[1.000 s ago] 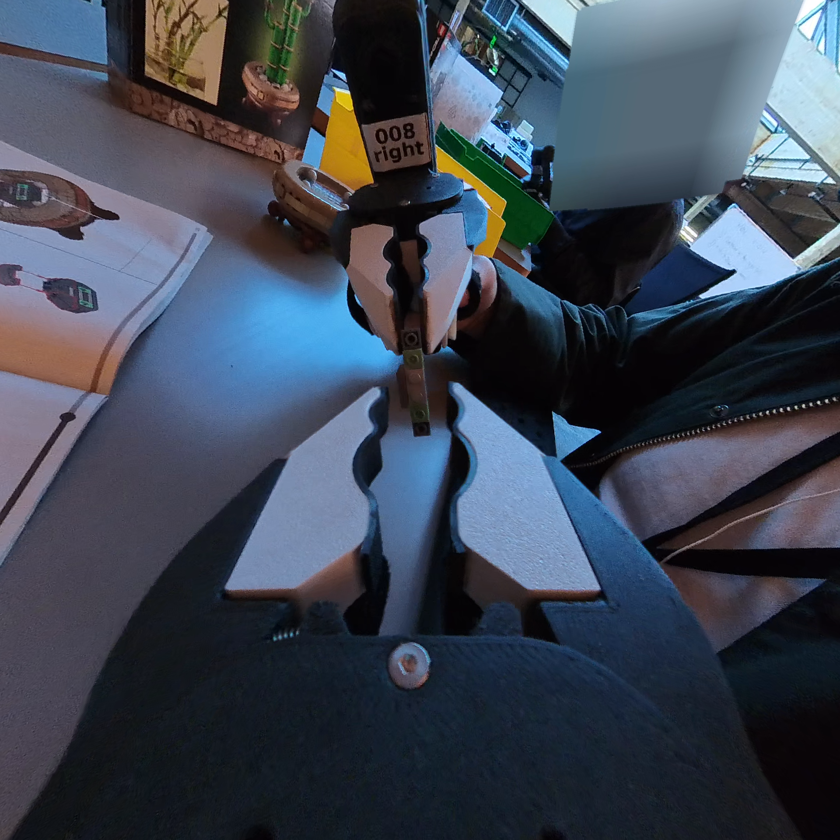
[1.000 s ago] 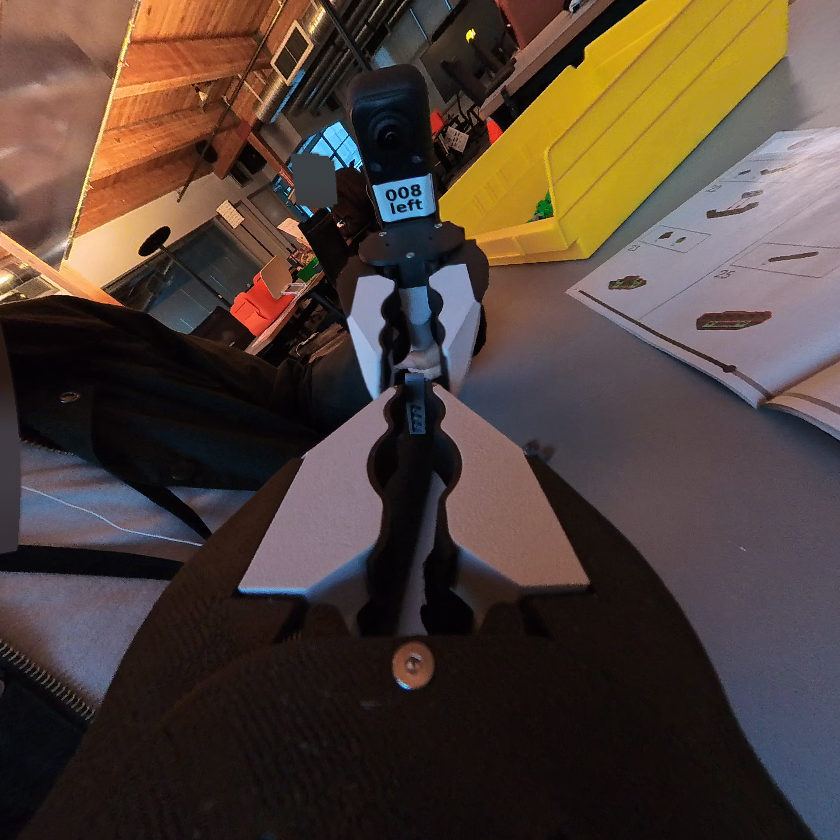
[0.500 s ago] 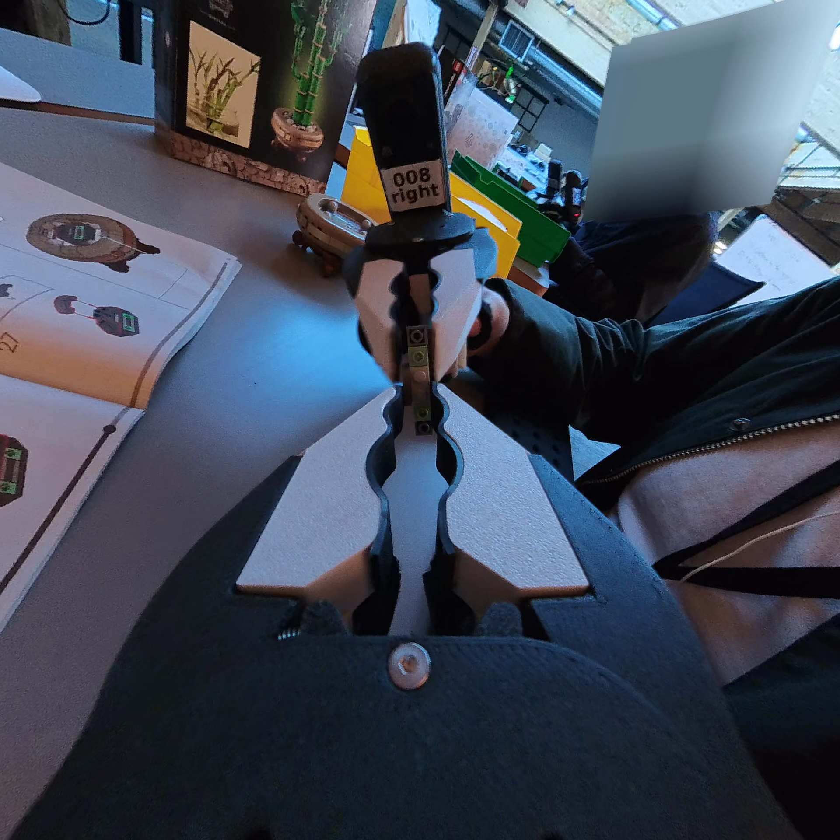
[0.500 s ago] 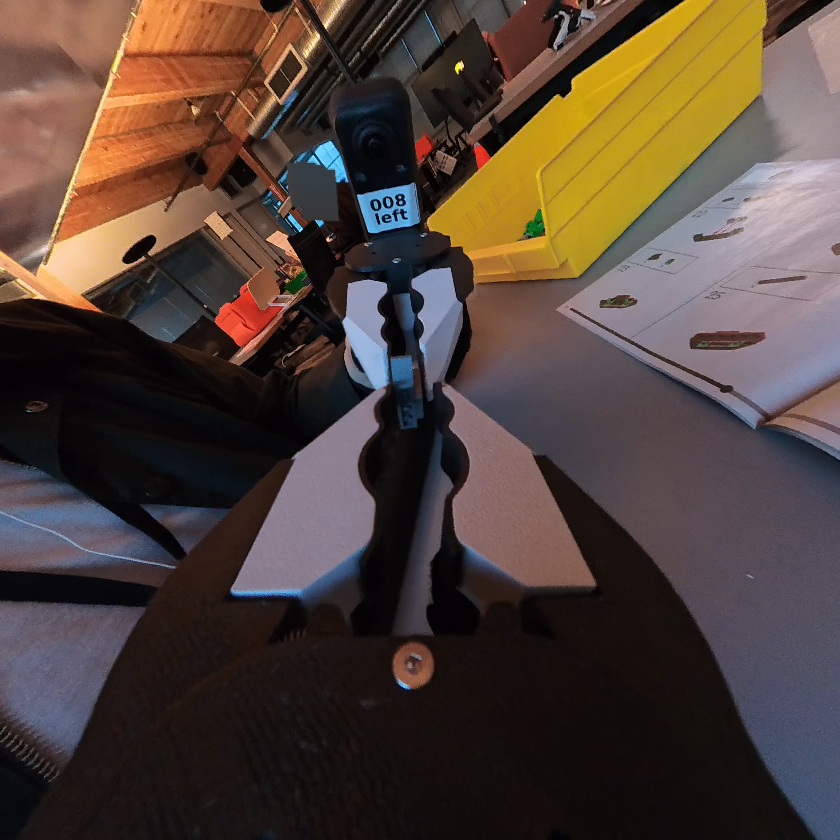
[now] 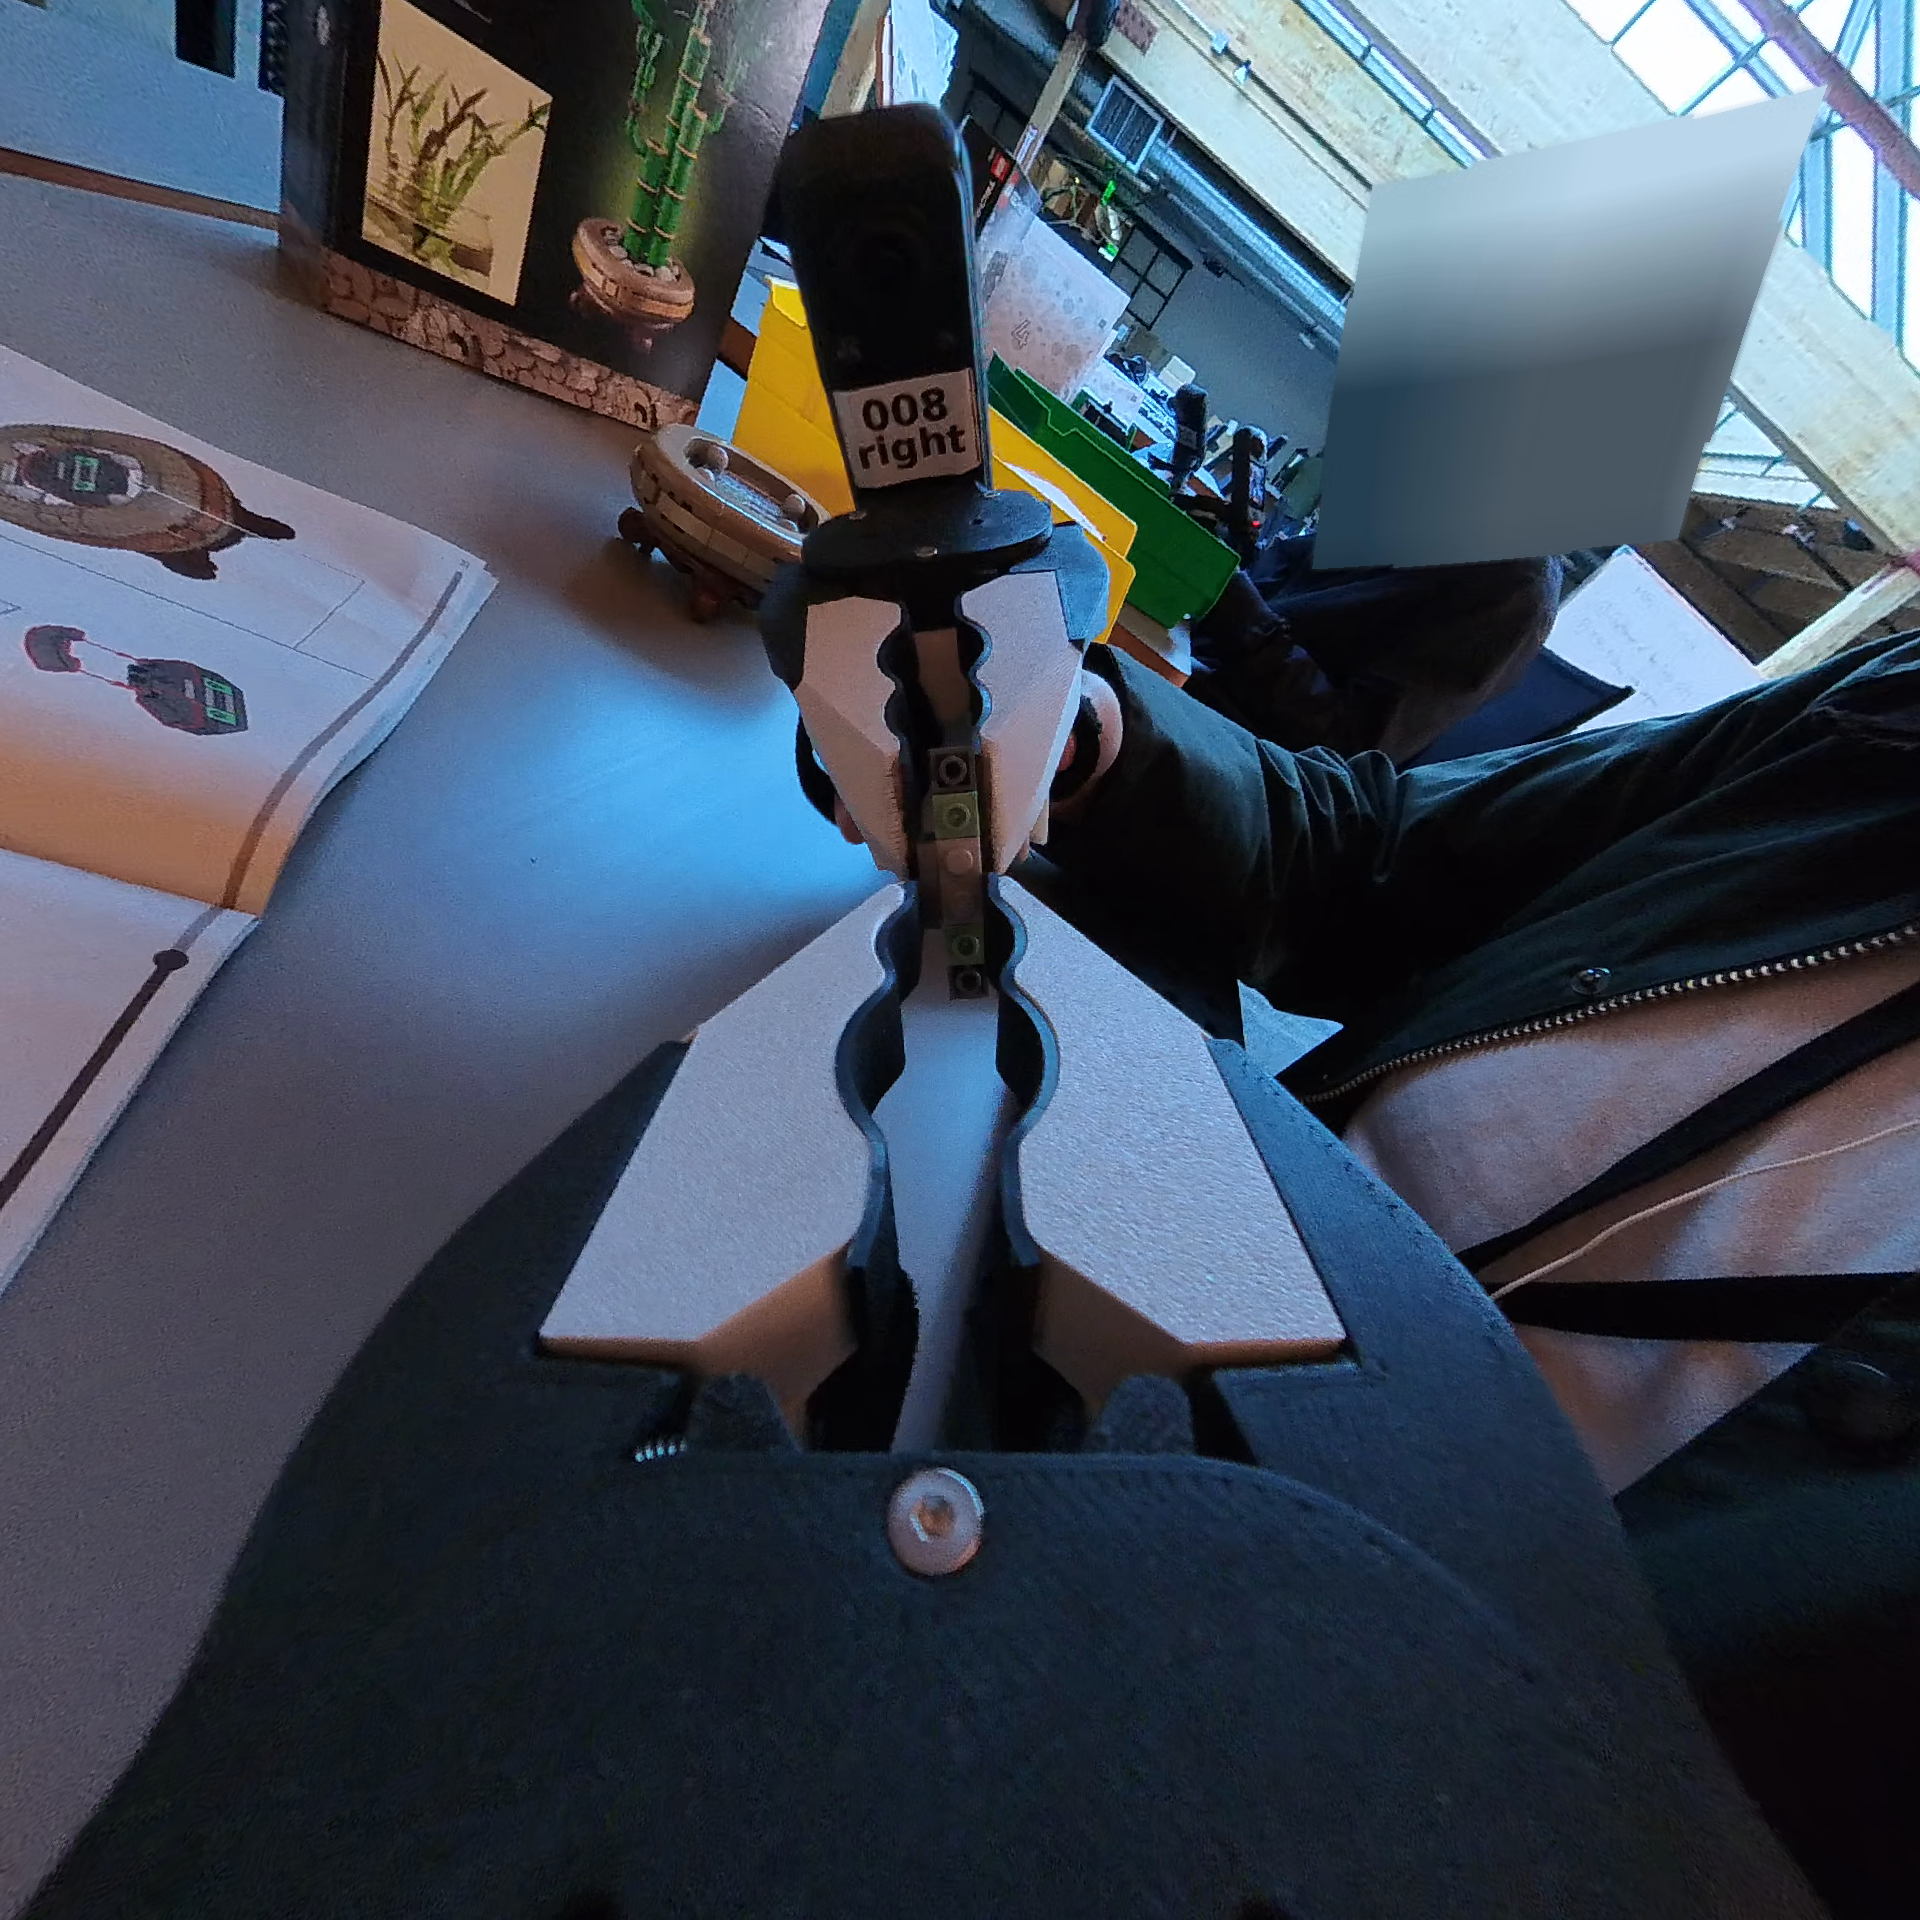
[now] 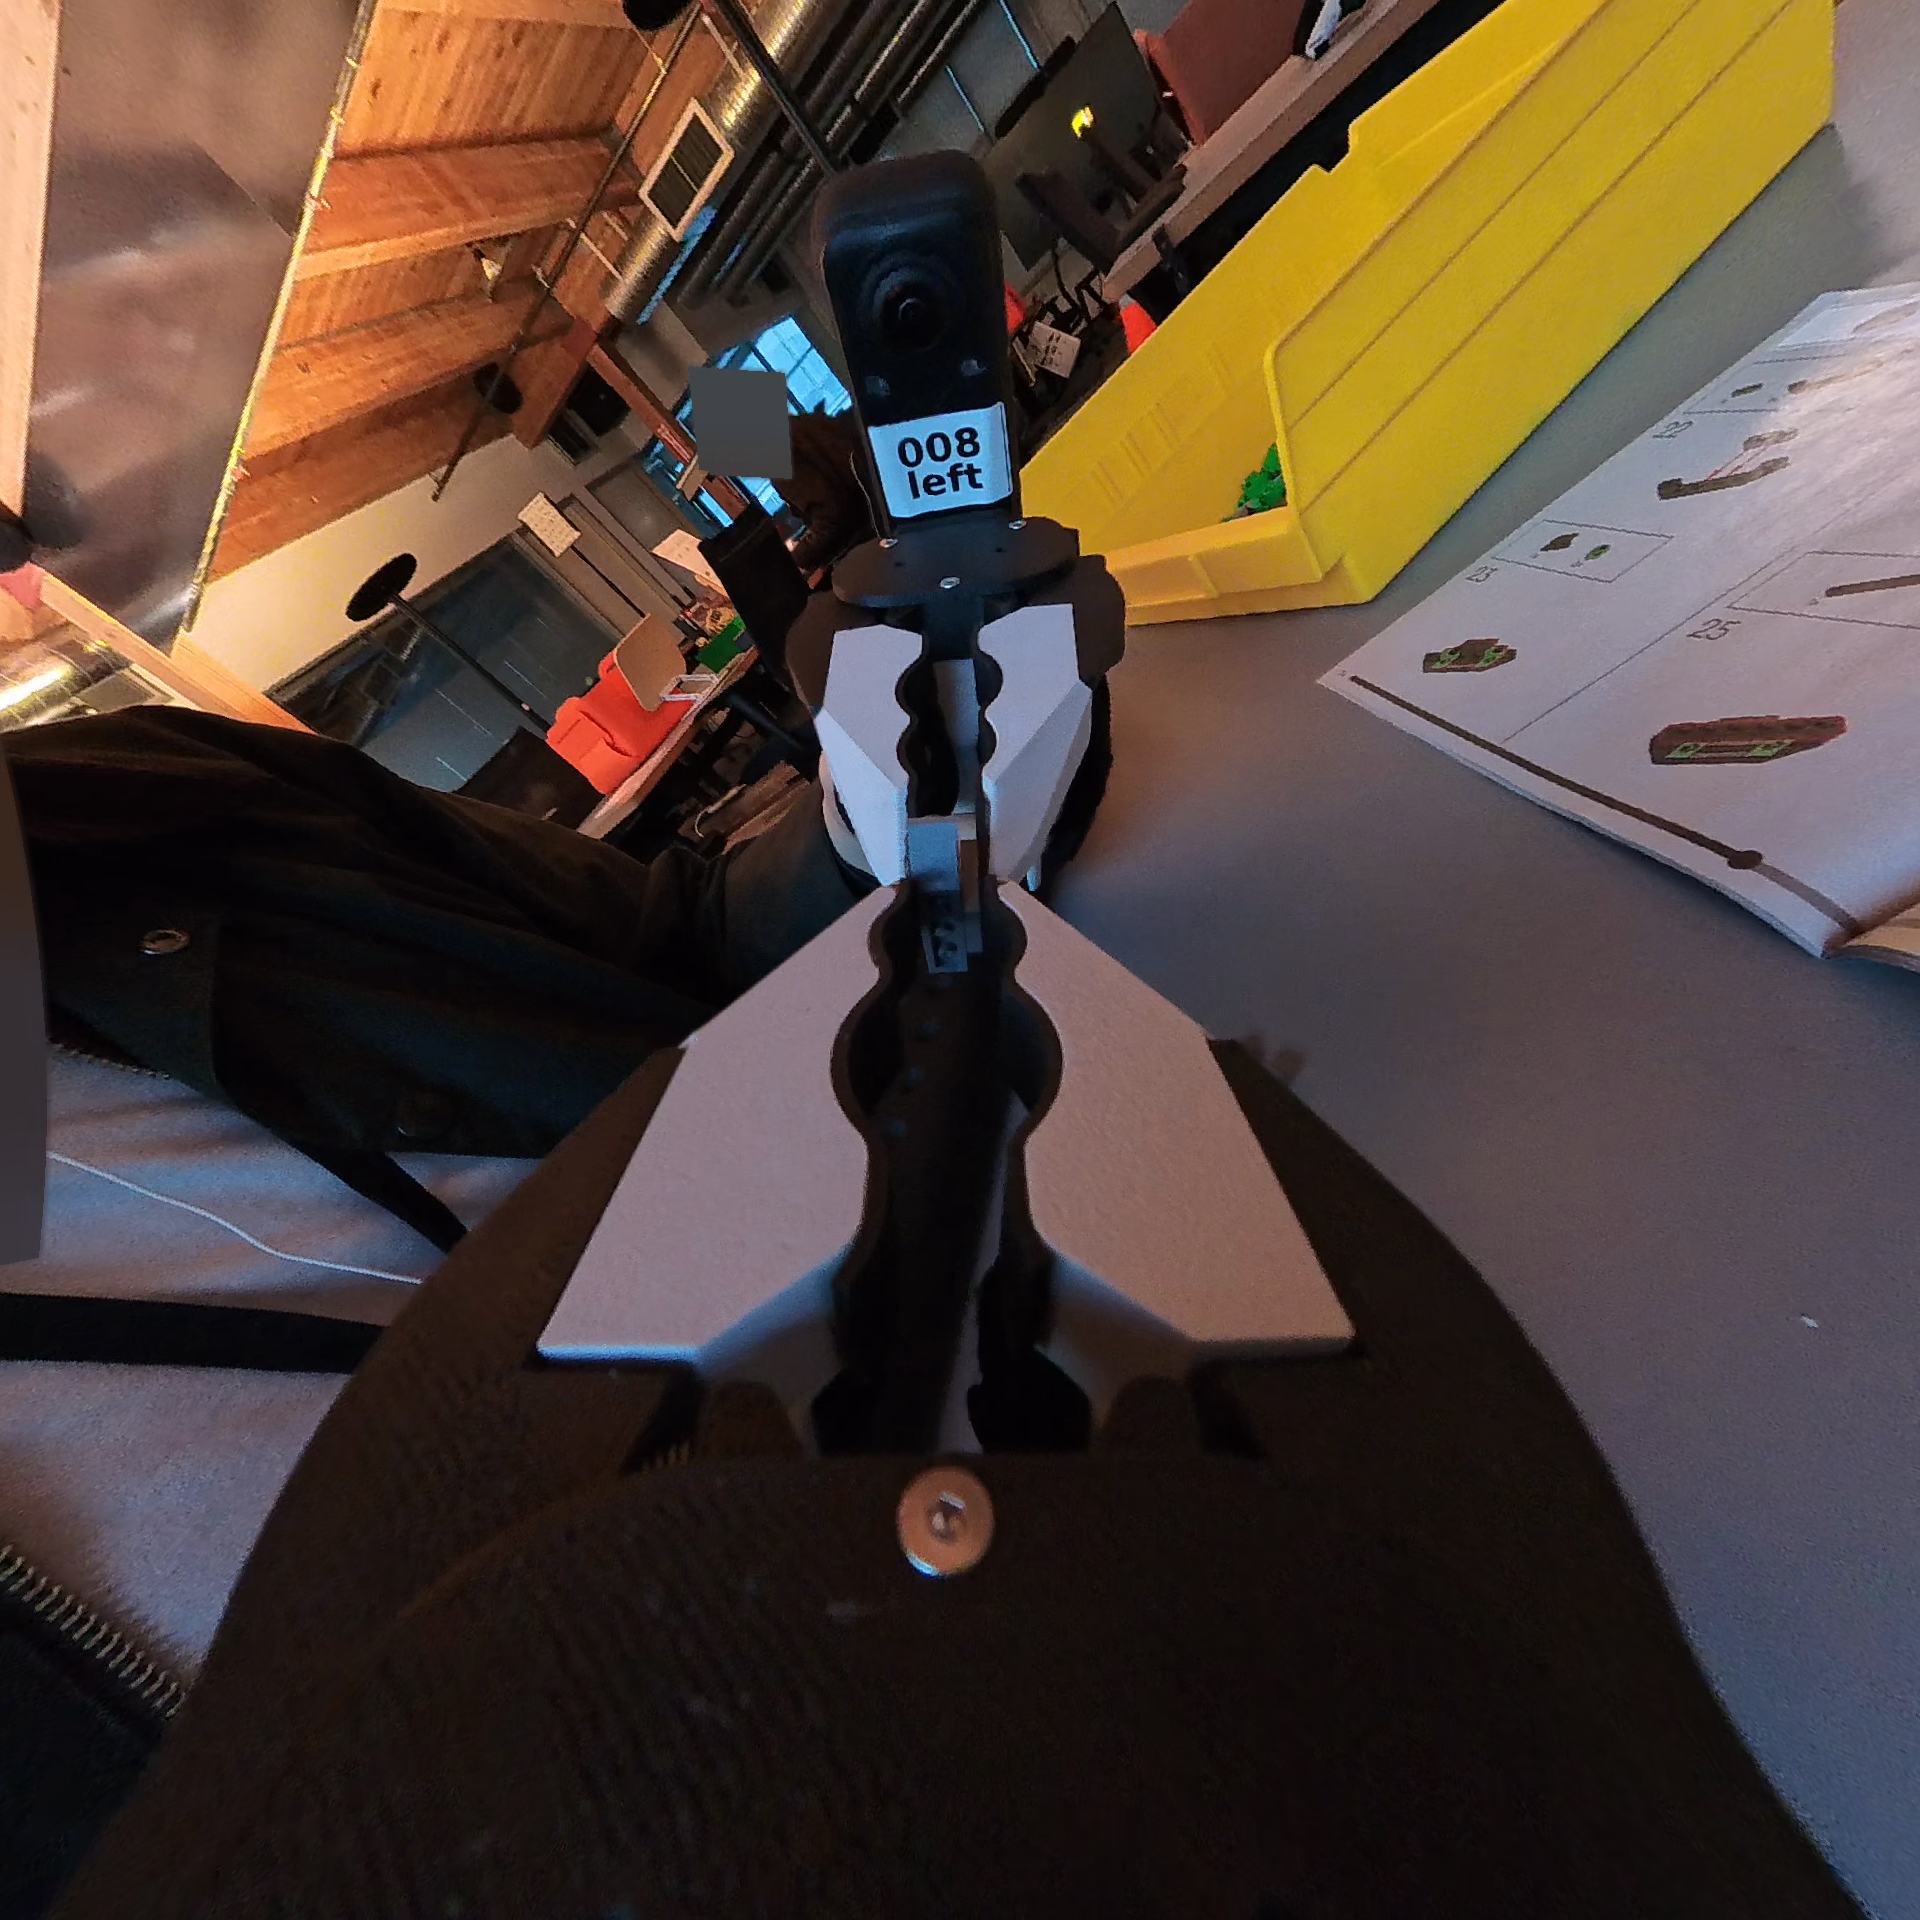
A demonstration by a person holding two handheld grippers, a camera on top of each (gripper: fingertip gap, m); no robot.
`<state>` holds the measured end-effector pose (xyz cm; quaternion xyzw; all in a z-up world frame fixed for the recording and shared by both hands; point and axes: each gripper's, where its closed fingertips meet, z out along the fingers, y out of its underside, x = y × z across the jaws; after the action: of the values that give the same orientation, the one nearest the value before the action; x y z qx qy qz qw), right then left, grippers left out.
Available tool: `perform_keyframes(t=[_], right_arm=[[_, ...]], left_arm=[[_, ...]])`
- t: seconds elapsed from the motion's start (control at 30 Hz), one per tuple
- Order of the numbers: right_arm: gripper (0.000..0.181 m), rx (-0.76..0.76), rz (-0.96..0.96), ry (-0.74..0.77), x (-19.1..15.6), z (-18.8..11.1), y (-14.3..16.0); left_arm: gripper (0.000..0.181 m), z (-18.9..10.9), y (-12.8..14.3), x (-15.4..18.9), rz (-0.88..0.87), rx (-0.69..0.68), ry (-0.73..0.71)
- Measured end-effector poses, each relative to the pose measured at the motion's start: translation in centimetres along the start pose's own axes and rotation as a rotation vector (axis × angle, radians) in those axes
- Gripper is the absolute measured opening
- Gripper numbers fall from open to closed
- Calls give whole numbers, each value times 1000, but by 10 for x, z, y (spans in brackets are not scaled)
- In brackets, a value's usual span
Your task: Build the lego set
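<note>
Item: thin brick strip (image 5: pixel 956 883), dark, green and grey studs, held in the air over the grey table (image 5: pixel 540 935).

Holders: my left gripper (image 5: pixel 951 914) and right gripper (image 5: pixel 951 831), tip to tip, each closed narrowly on one end, I judge to steady it while passing or pressing.

Obscured: the strip's middle joint; in the right wrist view the strip is a dim sliver.

- Daylight is pouring through roof windows (image 5: pixel 1860 94), casting a bluish sheen across the grey table (image 5: pixel 582 790).
- Wide-angle distortion is bending edges; the foreground is sitting dim and shadowed.
</note>
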<state>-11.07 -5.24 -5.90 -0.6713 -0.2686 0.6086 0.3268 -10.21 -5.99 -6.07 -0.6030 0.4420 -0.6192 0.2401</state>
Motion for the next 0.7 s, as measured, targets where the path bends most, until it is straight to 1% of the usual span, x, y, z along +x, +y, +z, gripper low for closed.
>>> perform_keyframes(t=[0.3,0.63,0.7], right_arm=[[10,-2,-13,-5,-4,1,-1],[12,0,-1,-4,-1,1,0],[10,-6,7,-1,0,0,1]], left_arm=[[9,-2,-3,4,-34,24,44],[9,-4,-4,1,-72,37,49],[9,-4,-4,-1,-77,34,44]])
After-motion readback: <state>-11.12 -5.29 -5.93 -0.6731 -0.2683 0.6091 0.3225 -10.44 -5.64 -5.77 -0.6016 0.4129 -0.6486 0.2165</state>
